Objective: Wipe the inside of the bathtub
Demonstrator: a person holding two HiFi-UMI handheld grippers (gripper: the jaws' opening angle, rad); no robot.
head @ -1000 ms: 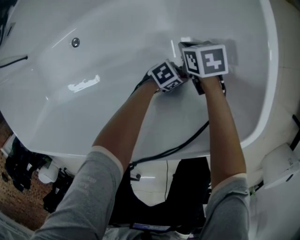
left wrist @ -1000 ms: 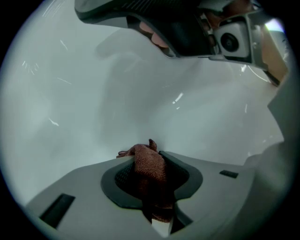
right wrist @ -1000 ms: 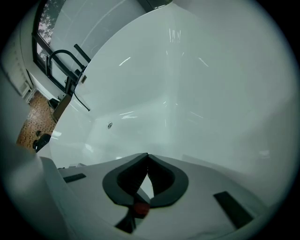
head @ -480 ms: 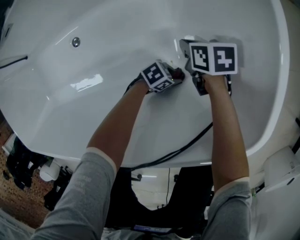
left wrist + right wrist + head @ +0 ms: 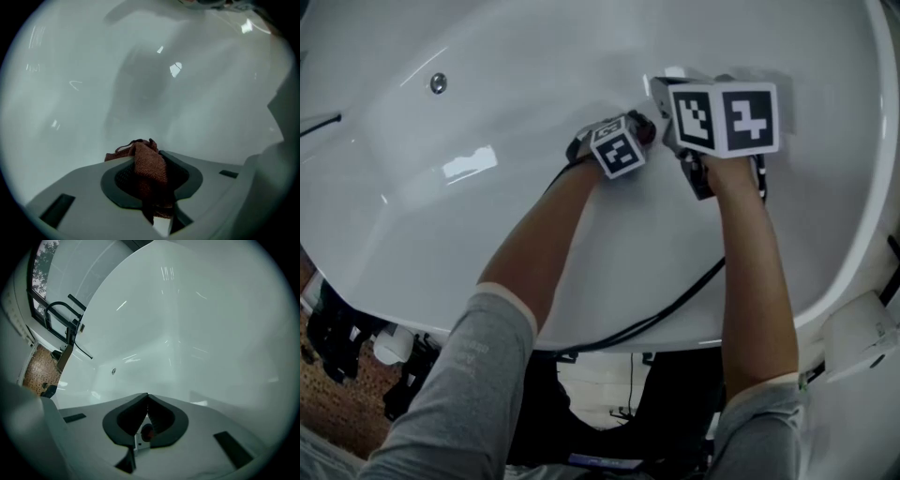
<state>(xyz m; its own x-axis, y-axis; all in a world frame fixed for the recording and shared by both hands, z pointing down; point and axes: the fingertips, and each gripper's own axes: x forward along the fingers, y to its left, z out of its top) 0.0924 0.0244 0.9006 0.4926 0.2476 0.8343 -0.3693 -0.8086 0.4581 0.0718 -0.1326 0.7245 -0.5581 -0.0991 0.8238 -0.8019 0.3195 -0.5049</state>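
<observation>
1. Bathtub (image 5: 534,56): white, glossy, fills most of the head view. Both grippers are inside it, low against the sloped inner wall at upper R.
2. Person's arms: bare forearms in grey sleeves (image 5: 478,394) reach over the near rim (image 5: 609,333) into the tub.
3. Right gripper (image 5: 662,90): marker cube on top, just R of the left one. In the right gripper view (image 5: 147,397) the jaws are pressed together tip to tip w/ nothing between them, and it faces along the tub interior.
4. Left gripper (image 5: 639,127): smaller in the head view, close beside the right gripper. In the left gripper view (image 5: 147,154) the jaws are clamped on a cloth, and it points at the tub wall (image 5: 140,70), v. near.
5. Cloth (image 5: 149,164): brown, textured, bunched. It is pinched between the left jaws and a bit sticks out past the tips toward the wall. Can't tell if it touches.
6. Black cable (image 5: 666,305): runs from the grippers down the wall and over the near rim.
7. Round metal fitting (image 5: 438,82): on the tub's L wall, well apart from both grippers. Also seen in the right gripper view (image 5: 113,371).
</observation>
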